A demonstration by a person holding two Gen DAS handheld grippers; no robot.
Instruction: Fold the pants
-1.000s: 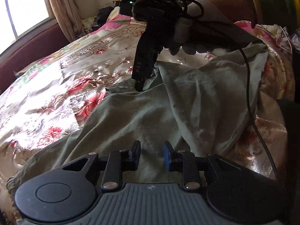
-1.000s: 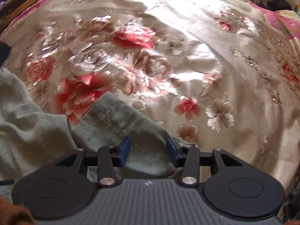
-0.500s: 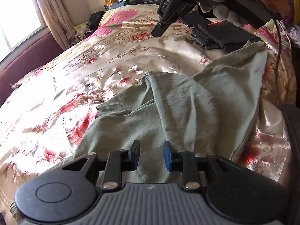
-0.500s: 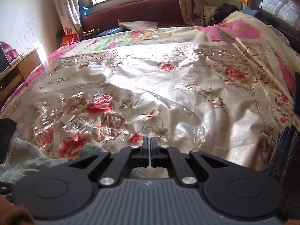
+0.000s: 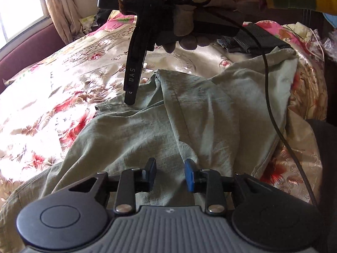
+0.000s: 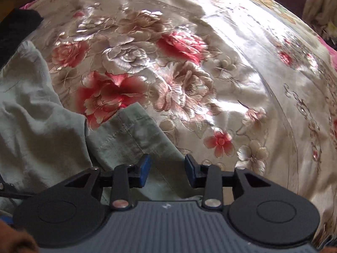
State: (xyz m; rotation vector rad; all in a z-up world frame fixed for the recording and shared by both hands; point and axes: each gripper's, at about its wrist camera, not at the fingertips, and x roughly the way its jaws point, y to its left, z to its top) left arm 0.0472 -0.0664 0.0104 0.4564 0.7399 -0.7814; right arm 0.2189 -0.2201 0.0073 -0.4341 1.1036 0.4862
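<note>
Olive-green pants [image 5: 168, 122] lie crumpled on a floral bedspread [image 5: 63, 80]. My left gripper [image 5: 170, 174] is open, just above the pants' near part. My right gripper [image 5: 129, 100] points down with its tips at a hemmed corner of the pants. In the right wrist view the right gripper [image 6: 167, 169] is open, its fingers either side of the stitched hem edge [image 6: 134, 137] of the pants [image 6: 31, 116].
A folded dark garment [image 5: 252, 40] lies at the far right of the bed. A cable [image 5: 273, 109] hangs from the right gripper across the pants. A maroon bed frame [image 5: 25, 48] and curtain [image 5: 61, 6] stand at far left.
The right gripper was raised and shut half a second ago; it has come back down to the pants' hem corner and opened. The left gripper has stayed open over the pants.
</note>
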